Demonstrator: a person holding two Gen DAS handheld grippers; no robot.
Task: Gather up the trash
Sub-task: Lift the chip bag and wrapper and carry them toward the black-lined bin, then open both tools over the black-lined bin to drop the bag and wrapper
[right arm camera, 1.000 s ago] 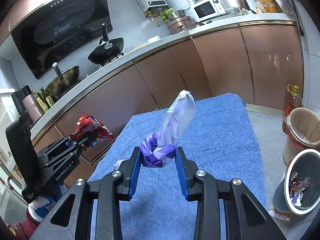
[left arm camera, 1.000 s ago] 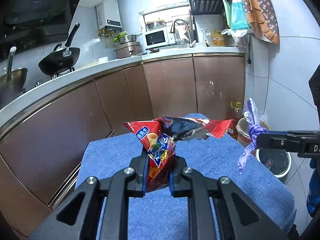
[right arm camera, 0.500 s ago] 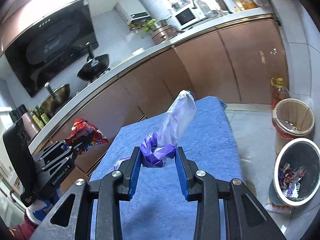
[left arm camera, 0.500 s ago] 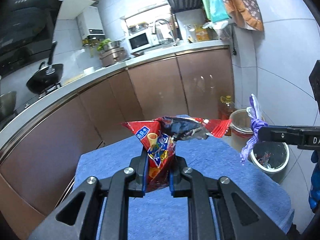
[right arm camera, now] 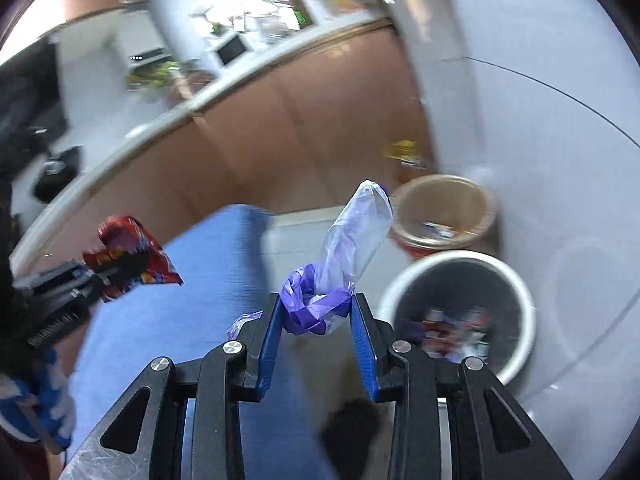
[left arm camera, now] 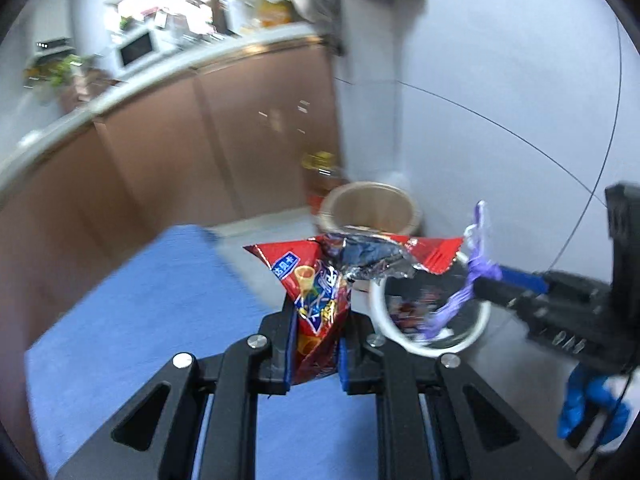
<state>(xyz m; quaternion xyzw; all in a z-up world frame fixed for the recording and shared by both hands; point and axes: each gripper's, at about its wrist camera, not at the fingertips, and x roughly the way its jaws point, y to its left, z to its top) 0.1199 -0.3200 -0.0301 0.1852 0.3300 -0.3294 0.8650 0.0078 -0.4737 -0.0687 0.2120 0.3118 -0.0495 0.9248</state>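
My left gripper (left arm camera: 316, 312) is shut on a red snack bag (left arm camera: 320, 276) with a torn silver top, held above the blue towel's right edge. My right gripper (right arm camera: 316, 312) is shut on a crumpled purple plastic bag (right arm camera: 348, 248). In the left wrist view the right gripper (left arm camera: 492, 284) holds the purple bag (left arm camera: 472, 264) over the white-rimmed trash bin (left arm camera: 432, 320). In the right wrist view that bin (right arm camera: 456, 312), with trash inside, lies just right of my fingers, and the left gripper (right arm camera: 108, 268) with the snack bag (right arm camera: 132, 256) is at the left.
A blue towel (left arm camera: 152, 308) covers the table. A tan bin (left arm camera: 372, 208) stands on the floor behind the white one, with an oil bottle (left arm camera: 320, 164) beside it. Brown cabinets (left arm camera: 224, 136) and a tiled wall (left arm camera: 500, 100) bound the corner.
Both grippers have swung right with their trash, off the towel's edge toward the white bin. The view is blurred from motion. Both grips are unchanged.
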